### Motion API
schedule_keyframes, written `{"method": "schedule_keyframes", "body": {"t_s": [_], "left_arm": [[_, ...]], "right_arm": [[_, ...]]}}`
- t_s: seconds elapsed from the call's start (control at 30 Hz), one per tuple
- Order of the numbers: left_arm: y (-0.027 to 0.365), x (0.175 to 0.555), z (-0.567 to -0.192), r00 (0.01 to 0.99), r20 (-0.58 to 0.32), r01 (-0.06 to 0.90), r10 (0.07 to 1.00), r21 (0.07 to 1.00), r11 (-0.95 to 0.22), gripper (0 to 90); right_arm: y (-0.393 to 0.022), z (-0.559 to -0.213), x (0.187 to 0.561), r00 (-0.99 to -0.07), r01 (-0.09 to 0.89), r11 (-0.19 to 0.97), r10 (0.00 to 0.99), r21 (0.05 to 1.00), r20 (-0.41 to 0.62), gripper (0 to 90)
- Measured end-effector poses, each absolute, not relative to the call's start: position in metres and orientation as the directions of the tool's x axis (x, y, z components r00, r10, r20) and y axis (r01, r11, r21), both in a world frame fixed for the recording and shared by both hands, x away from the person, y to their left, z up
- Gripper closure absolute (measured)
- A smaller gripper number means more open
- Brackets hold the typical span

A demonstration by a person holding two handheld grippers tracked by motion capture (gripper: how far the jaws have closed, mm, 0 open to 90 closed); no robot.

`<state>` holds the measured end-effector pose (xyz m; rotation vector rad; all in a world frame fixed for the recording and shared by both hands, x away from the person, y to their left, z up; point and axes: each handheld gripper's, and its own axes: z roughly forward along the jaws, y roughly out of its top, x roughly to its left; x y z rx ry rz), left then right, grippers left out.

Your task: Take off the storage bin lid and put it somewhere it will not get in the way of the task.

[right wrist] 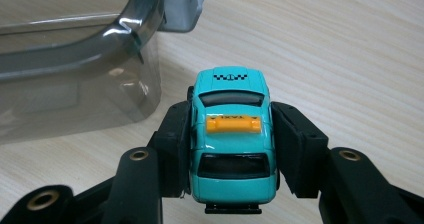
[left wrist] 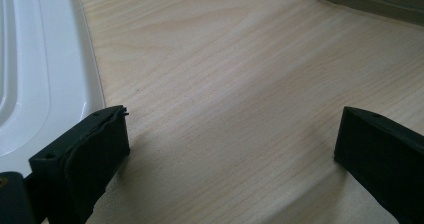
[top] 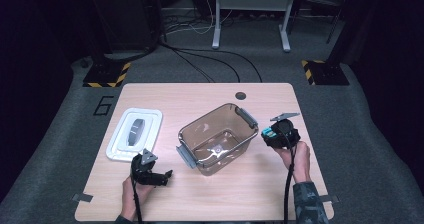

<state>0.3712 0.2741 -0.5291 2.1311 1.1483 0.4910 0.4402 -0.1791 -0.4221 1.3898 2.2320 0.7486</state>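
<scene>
A small teal toy taxi (right wrist: 232, 144) with an orange roof sign sits squeezed between the jaws of my right gripper (right wrist: 231, 151). From above, the same right gripper (top: 274, 134) hovers just right of a clear smoky plastic bin (top: 216, 139) with grey handles, the taxi (top: 268, 133) at its tip. The bin's wall and grey handle (right wrist: 182, 6) fill the upper left of the right gripper view. My left gripper (top: 162, 176) rests low near the front left of the table, jaws wide apart over bare wood. Nothing lies between the left gripper (left wrist: 230, 144) fingers.
A white bin lid (top: 134, 134) lies flat on the left part of the wooden table (top: 260, 194); its edge (left wrist: 45, 74) is close to my left jaw. A round grommet hole (top: 240, 95) sits near the table's far edge. Cables and stands cover the floor behind.
</scene>
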Motion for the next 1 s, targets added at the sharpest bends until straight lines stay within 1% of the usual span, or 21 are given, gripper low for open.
{"method": "schedule_keyframes", "body": {"t_s": [0.13, 0.57, 1.0], "left_arm": [[0.274, 0.371, -0.529, 0.544, 0.017, 0.591, 0.839, 0.701, -0.398, 0.6], [0.273, 0.371, -0.53, 0.536, 0.011, 0.591, 0.844, 0.709, -0.384, 0.7], [0.273, 0.371, -0.53, 0.537, 0.011, 0.591, 0.844, 0.708, -0.385, 0.7]], "right_arm": [[-0.18, -0.417, 0.443, -0.424, 0.685, 0.358, 0.904, 0.635, -0.053, 52.3], [-0.179, -0.399, 0.453, -0.413, 0.675, 0.368, 0.907, 0.639, -0.086, 52.3], [-0.17, -0.372, 0.462, -0.424, 0.644, 0.395, 0.897, 0.655, -0.125, 52.3]]}}
